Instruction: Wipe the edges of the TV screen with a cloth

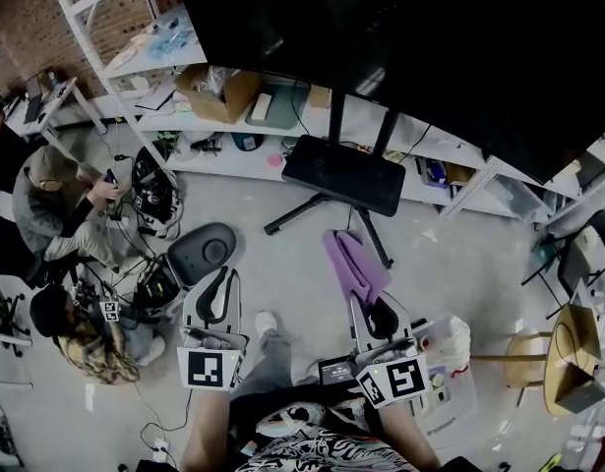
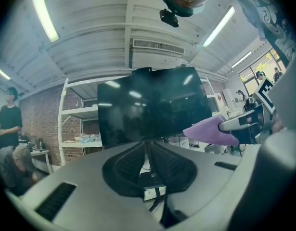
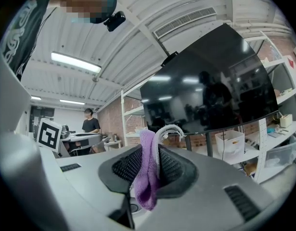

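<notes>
My right tongs [image 1: 379, 315] pinched a soft, fuzzy purple cloth [image 1: 353, 265], folded and drooping between ribbed black pads [image 3: 176, 170]. My left tongs [image 1: 221, 285] were closed together on nothing. The glossy dark TV screen [image 1: 430, 37] stood ahead, apart from the cloth.

Dim, bluish pictures; long white ceiling tube lights [image 2: 43, 12] glare above the big black glossy TV screen [image 2: 152, 105], which mirrors them; fisheye-bent edges.

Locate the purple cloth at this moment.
The purple cloth is pinched in the jaws of the right gripper. In the head view it sticks out right of centre, over the floor, near the TV stand.
</notes>
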The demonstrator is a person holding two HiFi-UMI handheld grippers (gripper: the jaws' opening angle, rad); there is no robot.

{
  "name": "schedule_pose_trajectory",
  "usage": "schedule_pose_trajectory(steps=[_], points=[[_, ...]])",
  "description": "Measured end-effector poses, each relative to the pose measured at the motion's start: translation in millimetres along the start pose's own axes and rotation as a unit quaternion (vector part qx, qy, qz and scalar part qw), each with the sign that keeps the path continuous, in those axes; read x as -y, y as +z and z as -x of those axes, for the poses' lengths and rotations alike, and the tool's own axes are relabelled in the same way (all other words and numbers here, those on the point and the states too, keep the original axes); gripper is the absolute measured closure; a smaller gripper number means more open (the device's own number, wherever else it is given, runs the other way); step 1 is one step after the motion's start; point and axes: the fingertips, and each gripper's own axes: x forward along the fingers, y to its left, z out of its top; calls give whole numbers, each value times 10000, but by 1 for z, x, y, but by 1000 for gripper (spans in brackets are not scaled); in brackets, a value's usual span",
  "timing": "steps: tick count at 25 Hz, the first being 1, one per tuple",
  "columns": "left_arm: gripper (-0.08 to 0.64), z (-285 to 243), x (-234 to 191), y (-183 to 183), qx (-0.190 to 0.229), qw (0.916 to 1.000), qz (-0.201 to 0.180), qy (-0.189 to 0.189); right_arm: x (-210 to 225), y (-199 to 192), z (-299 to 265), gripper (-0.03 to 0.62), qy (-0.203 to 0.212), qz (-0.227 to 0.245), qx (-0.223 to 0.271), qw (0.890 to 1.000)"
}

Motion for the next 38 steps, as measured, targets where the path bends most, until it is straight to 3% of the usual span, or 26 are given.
schedule_pose_trajectory(steps=[3,9,17,26,34,38], points=[[508,-12,-16,1,175,9993,273,169,-5,-2,-23,489,81,19,-46,10000],[508,-64,-64,-12,217,9991,337,141,-11,8,-96,489,160,377,-78,9991],[508,-139,-158,-27,317,9984,458,-51,-36,11,-224,489,110,550,-229,9982],[509,-194,-259,-53,254,9978,614,-5,-57,7,-343,489,5,660,-311,9973],[508,-223,-307,-72,119,9982,592,20,-63,12,-408,489,8,831,-316,9960],[508,-255,-316,-71,256,9978,617,10,-48,21,-439,489,45,926,-264,9953]])
